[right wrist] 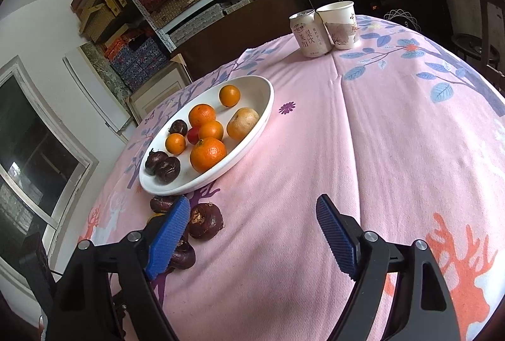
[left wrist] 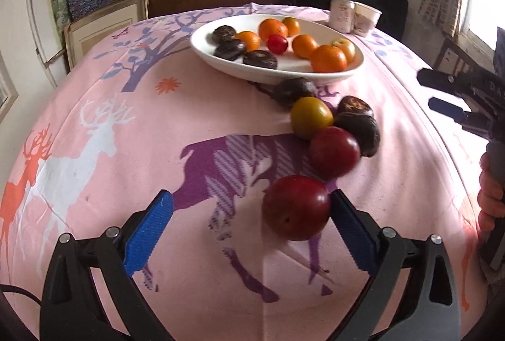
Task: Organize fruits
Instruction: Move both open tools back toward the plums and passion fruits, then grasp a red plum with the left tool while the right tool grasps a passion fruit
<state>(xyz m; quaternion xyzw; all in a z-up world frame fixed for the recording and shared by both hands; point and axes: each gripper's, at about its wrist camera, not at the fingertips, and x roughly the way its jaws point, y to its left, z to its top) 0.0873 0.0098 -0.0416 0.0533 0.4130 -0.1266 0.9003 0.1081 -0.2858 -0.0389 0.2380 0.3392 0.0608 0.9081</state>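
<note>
Holding my left tool (left wrist: 249, 214) wide apart, I have a red plum (left wrist: 296, 207) against its right pad, unclamped. Beyond lie another plum (left wrist: 334, 151), a yellow one (left wrist: 311, 117) and water chestnuts (left wrist: 359, 128) before the white dish (left wrist: 221, 58) of tangerines (left wrist: 328, 58). My right tool (right wrist: 252, 230) gapes over bare tabletop (right wrist: 394, 136); its left pad hides chestnuts (right wrist: 205, 221). A can (right wrist: 309, 35) and cup (right wrist: 339, 24) stand behind.

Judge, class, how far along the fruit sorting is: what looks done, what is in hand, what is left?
Done: the white bowl already holds oranges, dark chestnut-like fruits and one small red fruit. In hand: nothing is gripped; the left gripper is open, a red plum against one of its fingers, and the right gripper is open too. Left: a second red plum, a yellow-green fruit and several dark fruits lie on the tablecloth.
</note>
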